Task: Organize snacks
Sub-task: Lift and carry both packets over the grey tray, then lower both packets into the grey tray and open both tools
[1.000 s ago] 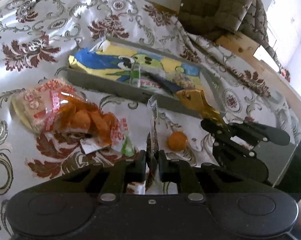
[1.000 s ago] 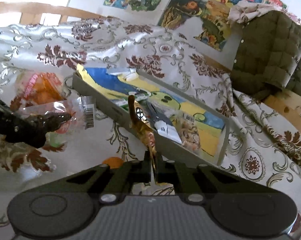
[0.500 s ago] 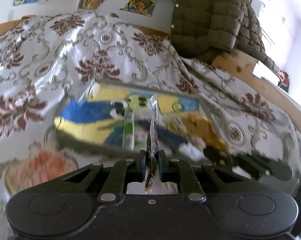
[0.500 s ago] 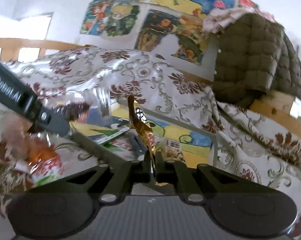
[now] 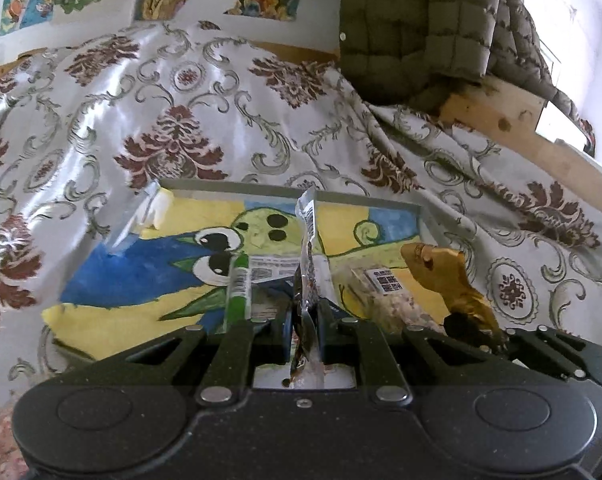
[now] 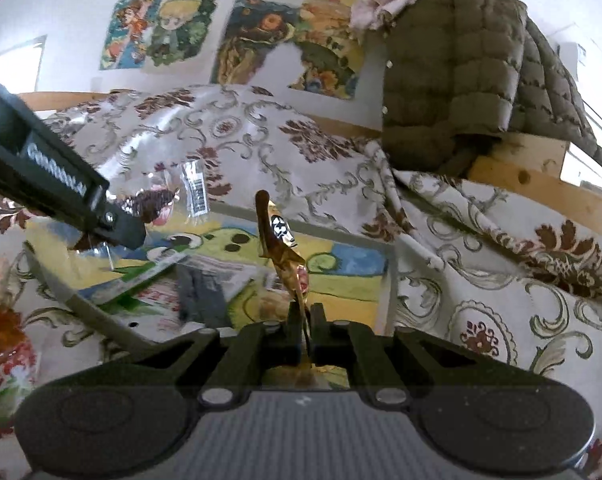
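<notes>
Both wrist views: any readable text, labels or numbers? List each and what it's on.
None reads cleanly.
White embossed lettering on the black left gripper arm: blurred, unreadable.
Barcode on the clear plastic snack packet: digits too small.
White printed labels on the packets in the grey painted tray: too small.
Gold foil wrapper: black-and-white mark, no words legible.

This looks like a home, likely a child's room: cartoon posters (image 6: 169,32) are taped to the white wall, a quilted jacket (image 6: 461,76) hangs over a wooden rail (image 5: 513,120), and a floral satin cloth (image 5: 173,92) covers the surface.
</notes>
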A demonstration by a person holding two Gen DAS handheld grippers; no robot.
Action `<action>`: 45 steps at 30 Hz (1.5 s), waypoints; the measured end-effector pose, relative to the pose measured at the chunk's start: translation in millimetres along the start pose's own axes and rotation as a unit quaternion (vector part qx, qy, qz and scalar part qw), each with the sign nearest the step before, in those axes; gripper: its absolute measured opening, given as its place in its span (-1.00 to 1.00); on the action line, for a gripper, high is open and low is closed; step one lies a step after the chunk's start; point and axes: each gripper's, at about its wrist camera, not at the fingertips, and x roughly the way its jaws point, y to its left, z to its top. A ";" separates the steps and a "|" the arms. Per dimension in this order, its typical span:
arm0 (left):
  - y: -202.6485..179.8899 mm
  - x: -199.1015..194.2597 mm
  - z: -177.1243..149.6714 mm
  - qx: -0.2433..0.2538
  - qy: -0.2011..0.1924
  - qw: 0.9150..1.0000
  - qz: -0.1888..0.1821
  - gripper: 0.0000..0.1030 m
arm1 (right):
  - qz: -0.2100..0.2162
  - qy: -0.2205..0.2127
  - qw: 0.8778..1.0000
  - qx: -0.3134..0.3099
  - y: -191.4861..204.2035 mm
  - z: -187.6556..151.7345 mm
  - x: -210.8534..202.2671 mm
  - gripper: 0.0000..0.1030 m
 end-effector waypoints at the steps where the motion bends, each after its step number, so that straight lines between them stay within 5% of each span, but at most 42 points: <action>1: -1.3 4.1 -0.4 0.001 0.002 1.000 0.000 -0.76 | -0.002 0.004 1.000 0.003 -1.7 0.1 1.5 -0.92; 18: -8.8 27.0 -9.0 -0.005 0.013 1.000 0.007 -0.73 | -0.003 0.040 0.999 0.024 -11.5 -4.2 11.9 -0.84; 22: -7.8 24.9 -10.8 -0.008 0.015 1.000 0.014 -0.51 | -0.003 0.038 0.999 0.027 -11.2 -3.0 10.1 -0.65; 27: -2.1 20.9 -11.3 -0.027 0.019 0.999 0.013 -0.27 | 0.006 0.029 0.999 0.032 -9.0 -0.2 4.2 -0.12; 32: 0.0 7.0 -10.7 -0.027 -0.004 0.999 0.023 0.25 | 0.010 0.017 1.000 0.024 -4.2 2.6 -1.9 0.04; 45: 8.6 -66.0 -8.1 -0.017 -0.077 0.995 0.062 0.83 | -0.003 -0.030 0.998 0.054 -15.3 20.0 -42.3 0.60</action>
